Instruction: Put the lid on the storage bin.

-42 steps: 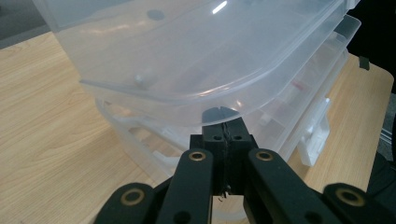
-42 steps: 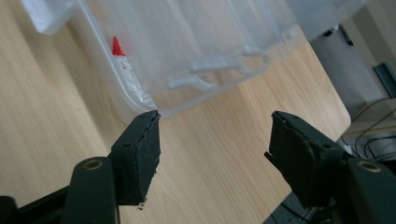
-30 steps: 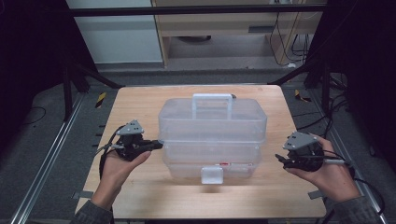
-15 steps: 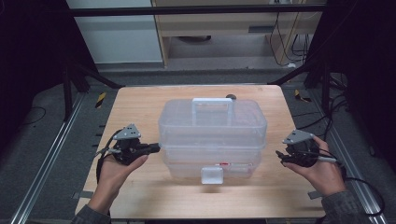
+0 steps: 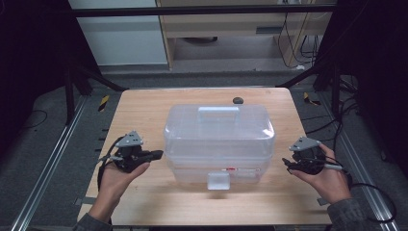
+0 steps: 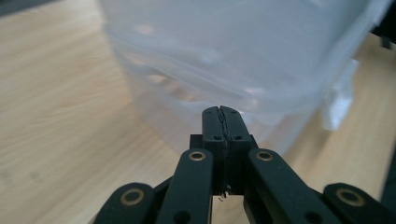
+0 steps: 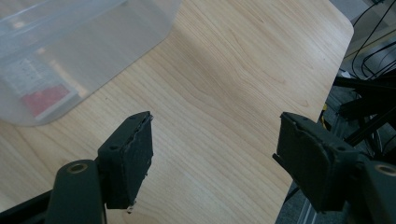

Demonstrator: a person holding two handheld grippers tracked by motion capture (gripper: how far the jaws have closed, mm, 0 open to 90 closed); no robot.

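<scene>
A clear plastic storage box [image 5: 219, 139] with a handle on its lid and a front latch [image 5: 218, 181] stands in the middle of the wooden table [image 5: 144, 110]. My left gripper [image 5: 156, 155] is held just off the box's left side, jaws pressed together with nothing between them; in the left gripper view the box wall [image 6: 243, 60] looms right ahead of the gripper [image 6: 220, 111]. My right gripper [image 5: 287, 164] hovers off the box's right side, apart from it. In the right gripper view that gripper [image 7: 212, 140] stands wide open over bare wood, with the box corner [image 7: 70, 51] at upper left.
A small dark round object [image 5: 237, 100] lies near the table's far edge behind the box. Something red and white [image 7: 44, 98] shows through the box wall. The table's right edge [image 7: 322, 84] drops to black frame bars and cables. Metal rails run along both sides.
Both hands have drifted slightly toward the near edge of the table. The left gripper's tip now sits closer to the box's left side. The box has not moved.
</scene>
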